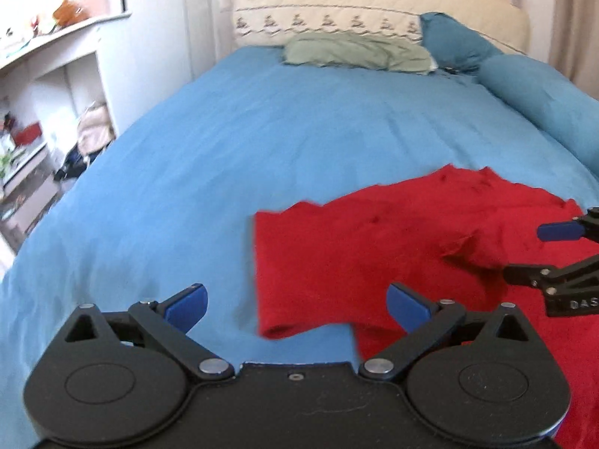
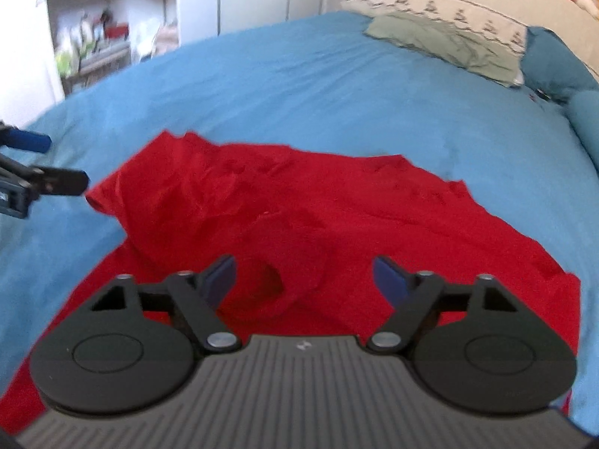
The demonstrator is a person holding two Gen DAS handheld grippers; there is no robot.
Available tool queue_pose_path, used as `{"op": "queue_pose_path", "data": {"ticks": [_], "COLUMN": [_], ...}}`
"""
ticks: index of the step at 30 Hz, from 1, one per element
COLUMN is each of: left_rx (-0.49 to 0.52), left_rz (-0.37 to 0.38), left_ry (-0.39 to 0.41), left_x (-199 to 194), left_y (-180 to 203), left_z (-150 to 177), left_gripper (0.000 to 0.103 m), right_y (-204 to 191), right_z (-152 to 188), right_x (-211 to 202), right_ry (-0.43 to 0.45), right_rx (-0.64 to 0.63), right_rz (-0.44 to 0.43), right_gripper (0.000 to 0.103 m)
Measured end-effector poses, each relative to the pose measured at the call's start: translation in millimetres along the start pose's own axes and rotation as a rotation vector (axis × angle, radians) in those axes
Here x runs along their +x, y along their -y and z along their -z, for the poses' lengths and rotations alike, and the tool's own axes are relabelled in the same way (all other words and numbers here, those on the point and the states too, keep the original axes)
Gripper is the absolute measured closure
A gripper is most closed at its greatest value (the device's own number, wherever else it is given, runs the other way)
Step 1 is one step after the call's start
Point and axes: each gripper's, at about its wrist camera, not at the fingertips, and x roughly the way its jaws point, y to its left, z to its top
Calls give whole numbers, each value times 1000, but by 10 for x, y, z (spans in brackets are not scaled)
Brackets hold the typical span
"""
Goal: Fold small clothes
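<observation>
— Both grippers hang over the bed: left gripper (image 1: 297,305) bottom centre of its view, jaws spread, holding nothing.
— And the right gripper (image 2: 304,278)?
— Spread too, empty, above the red shirt's (image 2: 337,217) neck opening.
— Where's the shirt?
— Rumpled on the blue bedspread (image 1: 262,123), lower right of the left view; green cloth (image 1: 355,52) by the headboard.

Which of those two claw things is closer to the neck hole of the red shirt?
Right. The right gripper hovers directly over the red cotton T-shirt's neck hole, jaws open; the left gripper sits off by the sleeve.
</observation>
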Motion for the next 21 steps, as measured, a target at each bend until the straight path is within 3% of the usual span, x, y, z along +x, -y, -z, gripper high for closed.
{"op": "queue_pose_path", "data": {"ticks": [5,6,8,9,10,17,21], "left_rx": [-41,-44,-49,-52,-55,-80,-82], "left_rz": [-3,-4,-1,1,3,45,58], "left_ry": [-33,-36,-39,-42,-46,-50,-65], "left_x": [89,84,116,127,147,204,274], "left_y": [-157,-182,-196,-202,-198,-123,23], "left_z": [185,214,243,255,259,237,225], "left_gripper": [0,0,0,0,0,0,0], "right_y": [-191,-218,-205,-172,-119,613,1086], "right_z": [-41,-50,-64,-80,-103,-247,6], "right_x": [328,399,519,557,569,170,117], "right_ry": [-43,-55,-84,-102,-113,36,51], "right_rx": [-75,-82,-64,-43,-16,215,356], "right_rz": [32,39,37,31,29,3,44], "right_gripper": [22,27,47,76,79,80,80]}}
